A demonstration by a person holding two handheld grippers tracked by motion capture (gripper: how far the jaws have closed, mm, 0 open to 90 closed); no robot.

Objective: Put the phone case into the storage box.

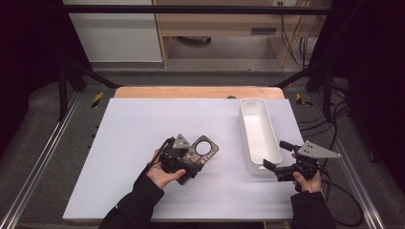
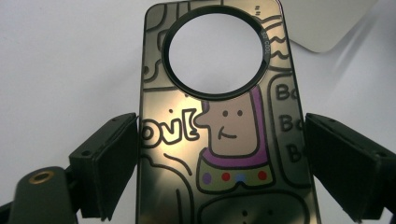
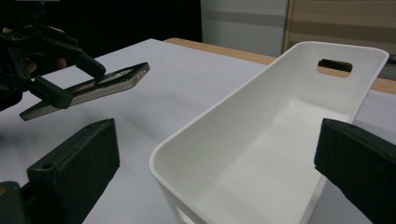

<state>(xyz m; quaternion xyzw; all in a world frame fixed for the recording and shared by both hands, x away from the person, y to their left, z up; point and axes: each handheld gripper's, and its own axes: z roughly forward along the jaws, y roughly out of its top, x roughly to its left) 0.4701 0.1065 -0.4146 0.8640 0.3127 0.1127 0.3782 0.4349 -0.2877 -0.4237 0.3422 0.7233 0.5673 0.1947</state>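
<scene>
High view: the left gripper holds a phone case just above the white table, left of the long white bin; the right gripper, jaws spread, sits at the bin's near end. Left gripper view: cartoon figures and a round camera cutout on the glossy case, pinched at both edges. Right gripper view: the bin between wide-open jaws, the case lifted clear of the table.
</scene>
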